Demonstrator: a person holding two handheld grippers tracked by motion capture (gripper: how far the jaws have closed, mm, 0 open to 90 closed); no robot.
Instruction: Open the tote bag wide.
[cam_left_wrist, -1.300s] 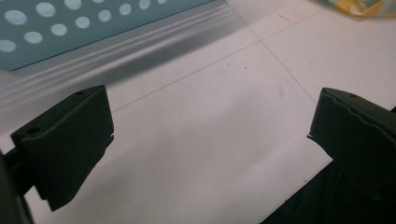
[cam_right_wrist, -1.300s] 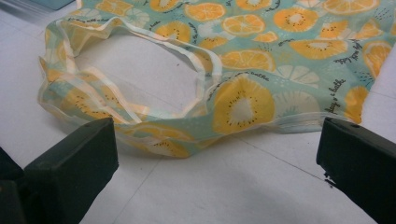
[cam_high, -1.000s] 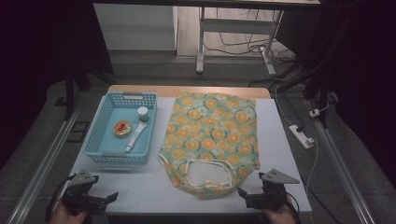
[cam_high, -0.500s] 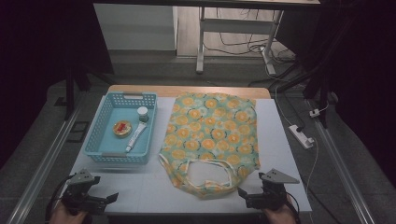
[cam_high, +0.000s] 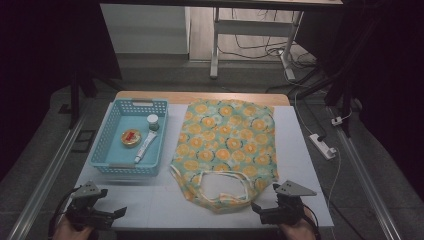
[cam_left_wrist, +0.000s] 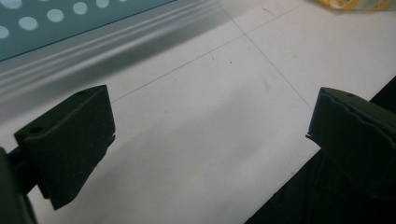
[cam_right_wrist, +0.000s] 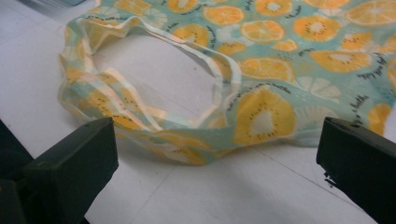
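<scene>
A cloth bag (cam_high: 227, 145) printed with orange slices on teal lies flat on the white table (cam_high: 150, 200), its handles (cam_high: 222, 192) toward me. The bag's mouth and handles (cam_right_wrist: 177, 93) lie just ahead of my right gripper (cam_right_wrist: 215, 163), which is open and empty. That right gripper (cam_high: 260, 216) rests at the table's near edge, right of centre. My left gripper (cam_high: 117, 216) sits at the near left edge, open, with bare table (cam_left_wrist: 201, 130) between its jaws. A blue basket (cam_high: 112, 150) at the left holds a white tube (cam_high: 145, 146), a small jar (cam_high: 152, 121) and a round tin (cam_high: 131, 137).
The basket's wall (cam_left_wrist: 56, 23) shows at the top of the left gripper view. A power strip (cam_high: 323, 145) lies off the table's right side. Metal rails (cam_high: 40, 190) run along both sides. Bare table lies between the two grippers.
</scene>
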